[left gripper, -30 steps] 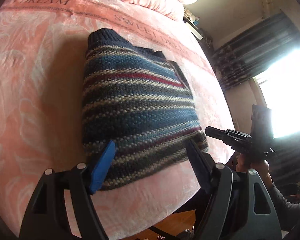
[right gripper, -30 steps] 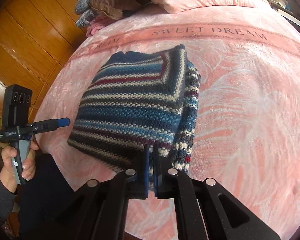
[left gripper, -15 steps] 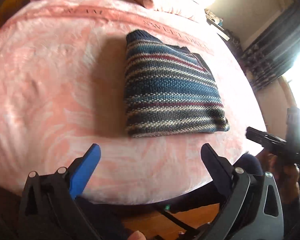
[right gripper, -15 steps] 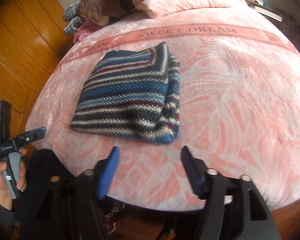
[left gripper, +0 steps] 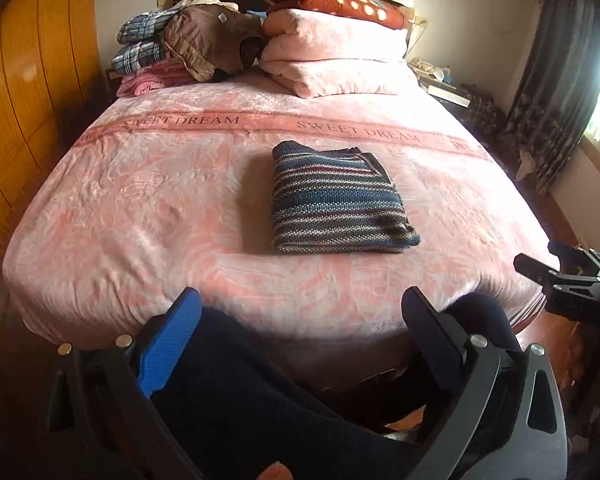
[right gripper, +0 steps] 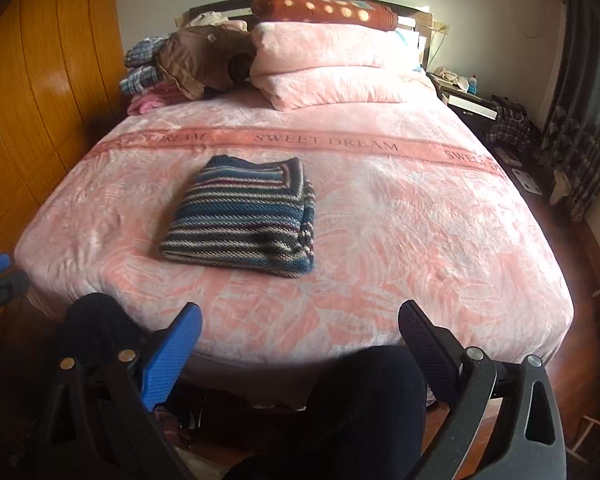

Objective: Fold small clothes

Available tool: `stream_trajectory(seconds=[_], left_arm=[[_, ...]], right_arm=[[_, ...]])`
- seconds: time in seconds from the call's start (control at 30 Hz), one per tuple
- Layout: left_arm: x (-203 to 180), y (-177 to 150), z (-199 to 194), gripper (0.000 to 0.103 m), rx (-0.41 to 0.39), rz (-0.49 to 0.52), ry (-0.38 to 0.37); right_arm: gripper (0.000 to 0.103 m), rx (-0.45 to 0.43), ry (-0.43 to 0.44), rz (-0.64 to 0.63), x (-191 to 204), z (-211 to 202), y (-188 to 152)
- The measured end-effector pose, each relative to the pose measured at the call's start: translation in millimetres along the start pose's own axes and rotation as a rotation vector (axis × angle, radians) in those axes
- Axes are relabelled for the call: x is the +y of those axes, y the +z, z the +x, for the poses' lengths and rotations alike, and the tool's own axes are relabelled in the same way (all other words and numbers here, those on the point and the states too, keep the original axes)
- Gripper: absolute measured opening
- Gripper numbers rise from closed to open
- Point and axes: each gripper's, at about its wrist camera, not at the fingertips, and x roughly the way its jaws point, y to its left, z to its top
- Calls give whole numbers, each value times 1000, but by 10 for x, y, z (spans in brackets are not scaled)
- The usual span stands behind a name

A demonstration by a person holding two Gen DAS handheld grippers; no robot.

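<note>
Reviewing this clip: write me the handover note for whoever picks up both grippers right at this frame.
Left gripper: jaws wide open, empty, held back off the foot of the bed.
Right gripper: jaws wide open, empty, also back from the bed edge.
Striped sweater: lies folded in a compact rectangle on the pink blanket, below the "SWEET DREAM" band, touching neither gripper.
Done: this sweater looks fully folded; edges are fairly square.
Left: nothing obvious on this piece. A loose pile of clothes sits by the pillows at the head of the bed; whether any of it needs folding cannot be told.
</note>
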Motion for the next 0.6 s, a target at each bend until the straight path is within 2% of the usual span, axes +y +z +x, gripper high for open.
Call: stream_trajectory(seconds=[0.07,0.2,0.33,0.4,0.47,0.6], left_arm=[[-45,29,-131,100,27,23,-1],[-76,82,-446,100,-9,-11,-45],[-174,110,-654,100,-58,32,0],[-216,81,-604,100,-56,43,2],[-247,49,-478,100,-16,46,4],[-272,14,-381,100,5,23,-37]], right_arm=[[99,-14,-4,-2,55,-223,58],[99,-6,-48,-48,217,-534,143],[99,-49,-88,-66,319,-753,141],[99,-61,-100,-60,336,-785,134],[99,-56,-101,-48,330,-751,127],[99,-40,-98,-30,318,-672,109]])
